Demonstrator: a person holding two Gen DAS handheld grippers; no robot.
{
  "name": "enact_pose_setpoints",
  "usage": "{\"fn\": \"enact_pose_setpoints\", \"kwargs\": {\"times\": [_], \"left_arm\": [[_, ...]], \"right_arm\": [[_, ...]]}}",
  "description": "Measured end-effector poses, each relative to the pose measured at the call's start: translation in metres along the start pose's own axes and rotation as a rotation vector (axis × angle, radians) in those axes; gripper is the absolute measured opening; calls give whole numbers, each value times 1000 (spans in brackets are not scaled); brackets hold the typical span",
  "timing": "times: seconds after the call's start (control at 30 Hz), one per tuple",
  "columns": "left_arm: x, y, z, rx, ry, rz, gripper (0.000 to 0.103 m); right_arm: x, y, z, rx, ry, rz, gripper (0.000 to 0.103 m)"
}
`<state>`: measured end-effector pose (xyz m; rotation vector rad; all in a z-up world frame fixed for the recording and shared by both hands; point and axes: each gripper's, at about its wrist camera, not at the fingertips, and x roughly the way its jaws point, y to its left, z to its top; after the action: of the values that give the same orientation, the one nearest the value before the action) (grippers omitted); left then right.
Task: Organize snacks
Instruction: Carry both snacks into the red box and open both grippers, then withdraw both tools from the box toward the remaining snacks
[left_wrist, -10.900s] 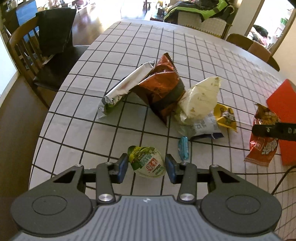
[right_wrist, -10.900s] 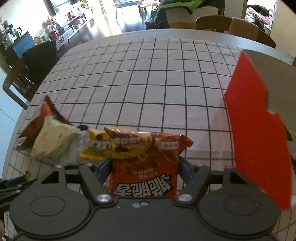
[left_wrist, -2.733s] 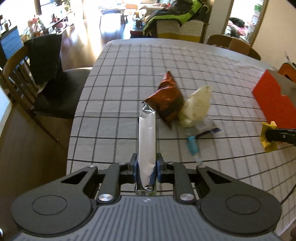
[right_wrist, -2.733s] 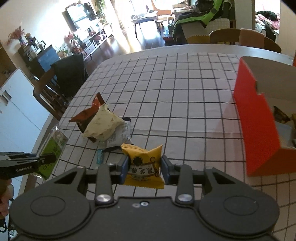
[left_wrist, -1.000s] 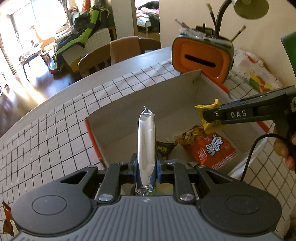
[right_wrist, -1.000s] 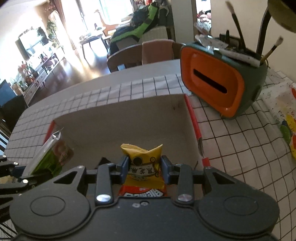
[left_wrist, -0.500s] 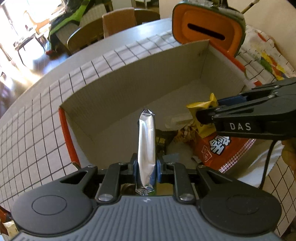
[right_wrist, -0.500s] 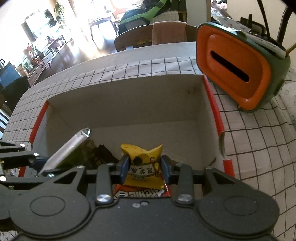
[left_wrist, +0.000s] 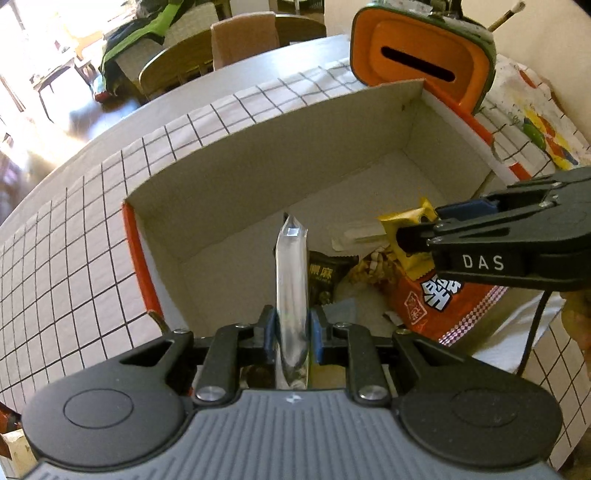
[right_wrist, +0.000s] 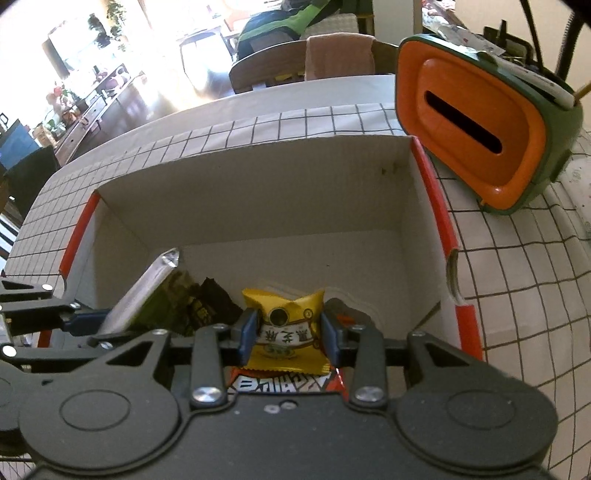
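Sunlit living space glows behind the bench (left_wrist: 92, 206), whose white grid-lined cloth carries an open cardboard box (left_wrist: 258, 147) with red outer sides, and an orange-faced holder (right_wrist: 476, 129) stands just past its far right corner. Compared with a second ago I see both claws lower and tipped more steeply into the box, so its inner walls now fill most of each view. My left claw (left_wrist: 291, 328) is clamped narrow on a long silver foil packet (left_wrist: 291, 280), which stands upright between the pads with its crimped top over the box floor. My right claw (right_wrist: 288, 332) grips a small yellow snack pouch (right_wrist: 284, 325) by its sides, the same hold as before, and in the left view that pouch (left_wrist: 410, 240) hangs just above a red chip bag (left_wrist: 436, 299) lying in the box. A dark green packet (left_wrist: 325, 273) lies beside the chip bag on the box floor, close to the silver packet. Neither held snack has been let go yet.
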<state>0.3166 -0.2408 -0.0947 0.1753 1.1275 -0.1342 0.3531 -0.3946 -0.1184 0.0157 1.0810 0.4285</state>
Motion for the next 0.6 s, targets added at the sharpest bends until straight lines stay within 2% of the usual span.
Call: {"fn": "enact_pose_setpoints", "kwargs": {"times": [0.23,0.6], "left_arm": [[-21,5,-7,-28,-43,-25,25],[-57,20,-32,-49,-118,-65,34]], "right_arm": [[-13,3,-5,-2,-18,-1,39],[-46,29,-17,-28,-63,17,41]]}}
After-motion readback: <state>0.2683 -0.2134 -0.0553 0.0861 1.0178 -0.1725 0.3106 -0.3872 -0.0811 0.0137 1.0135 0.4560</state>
